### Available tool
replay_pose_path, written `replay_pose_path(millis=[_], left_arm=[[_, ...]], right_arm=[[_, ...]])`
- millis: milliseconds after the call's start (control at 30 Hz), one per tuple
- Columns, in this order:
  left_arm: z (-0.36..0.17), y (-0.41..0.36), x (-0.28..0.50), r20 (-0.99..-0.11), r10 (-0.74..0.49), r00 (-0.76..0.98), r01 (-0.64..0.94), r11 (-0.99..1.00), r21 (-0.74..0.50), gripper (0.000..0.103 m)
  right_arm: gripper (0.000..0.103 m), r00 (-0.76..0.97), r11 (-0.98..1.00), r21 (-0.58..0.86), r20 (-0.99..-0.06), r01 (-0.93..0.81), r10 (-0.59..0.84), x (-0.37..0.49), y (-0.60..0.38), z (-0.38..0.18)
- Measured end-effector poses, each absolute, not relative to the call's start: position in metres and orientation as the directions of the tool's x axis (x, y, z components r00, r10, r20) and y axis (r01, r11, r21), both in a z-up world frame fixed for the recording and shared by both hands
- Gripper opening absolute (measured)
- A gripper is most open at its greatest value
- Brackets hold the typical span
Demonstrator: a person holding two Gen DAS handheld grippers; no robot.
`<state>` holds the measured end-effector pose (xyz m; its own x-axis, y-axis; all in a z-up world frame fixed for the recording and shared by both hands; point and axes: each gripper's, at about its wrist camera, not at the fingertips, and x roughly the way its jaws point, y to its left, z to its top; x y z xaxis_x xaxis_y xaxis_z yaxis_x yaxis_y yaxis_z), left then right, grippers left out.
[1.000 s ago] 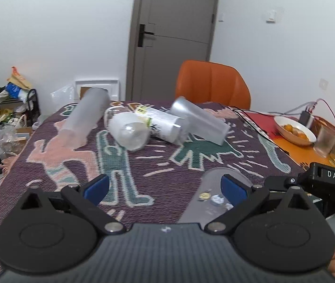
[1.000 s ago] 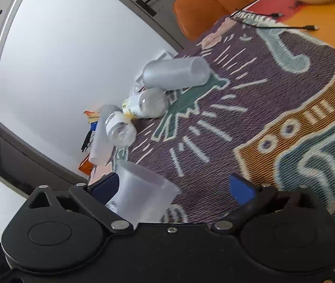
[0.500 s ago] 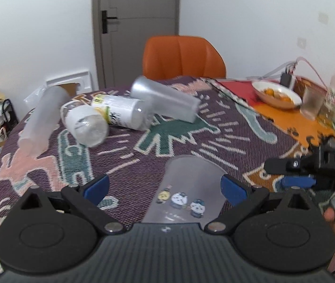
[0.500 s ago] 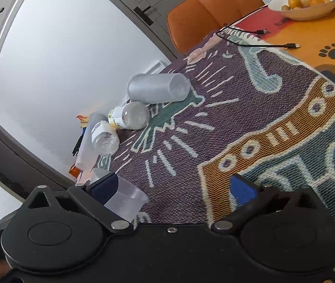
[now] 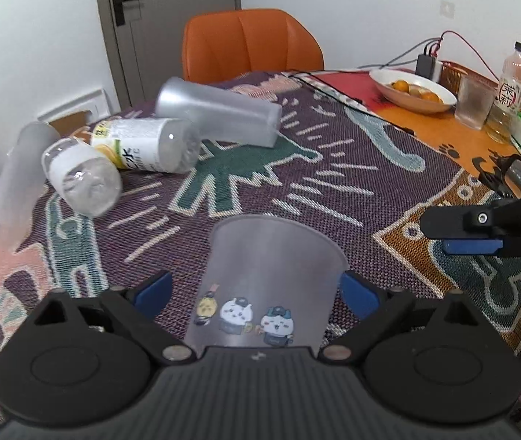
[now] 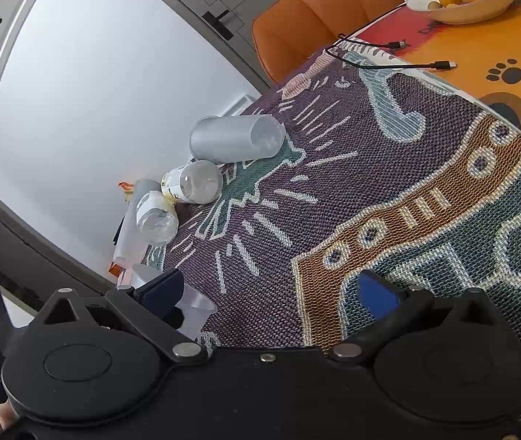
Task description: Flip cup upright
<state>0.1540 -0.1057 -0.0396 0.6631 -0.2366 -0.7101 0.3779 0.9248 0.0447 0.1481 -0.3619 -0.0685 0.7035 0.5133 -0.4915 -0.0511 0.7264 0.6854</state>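
A frosted plastic cup (image 5: 264,286) with cartoon stickers stands between the jaws of my left gripper (image 5: 256,289) on the patterned cloth, wide end up. The jaws are open; the right pad (image 5: 357,291) is at the cup's wall and the left pad (image 5: 150,288) stands apart from it. My right gripper (image 6: 278,289) is open and empty, tilted, to the right of the cup; it shows at the right edge of the left wrist view (image 5: 480,231). Part of the cup (image 6: 194,311) shows behind its left finger.
Lying on the cloth at the back are a grey tumbler (image 5: 220,112), two clear bottles (image 5: 146,146) (image 5: 80,176) and a frosted tube (image 5: 14,179). An orange chair (image 5: 251,42) stands behind. A fruit bowl (image 5: 412,90), glass (image 5: 474,101), bottle (image 5: 513,80) and cables lie at the right.
The left view has swung right and drawn in on the cup, which now fills the gap between the jaws. The right gripper has drawn away to the right of the cup.
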Motion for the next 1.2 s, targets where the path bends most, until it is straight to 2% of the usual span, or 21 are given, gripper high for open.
replay_pose_path(millis=[67, 200, 733, 1200], left_arm=[[-0.041, -0.107, 0.157, -0.72, -0.248, 0.648, 0.386, 0.922, 0.03, 0.083], [-0.036, -0.103, 0.155, -0.7, -0.251, 0.669, 0.362, 0.932, 0.011, 0.079], [0.023, -0.061, 0.117, -0.481, -0.249, 0.841, 0.25, 0.966, -0.062, 0.077], [0.027, -0.048, 0.097, -0.446, -0.271, 0.853, 0.248, 0.962, -0.111, 0.076]], right_arm=[[0.103, 0.705, 0.725, 0.688, -0.492, -0.046, 0.511, 0.149, -0.363, -0.069], [0.103, 0.709, 0.722, 0.691, -0.49, -0.038, 0.507, 0.148, -0.366, -0.069], [0.103, 0.714, 0.732, 0.677, -0.473, -0.082, 0.517, 0.142, -0.35, -0.05], [0.103, 0.711, 0.752, 0.65, -0.479, -0.108, 0.516, 0.139, -0.334, -0.041]])
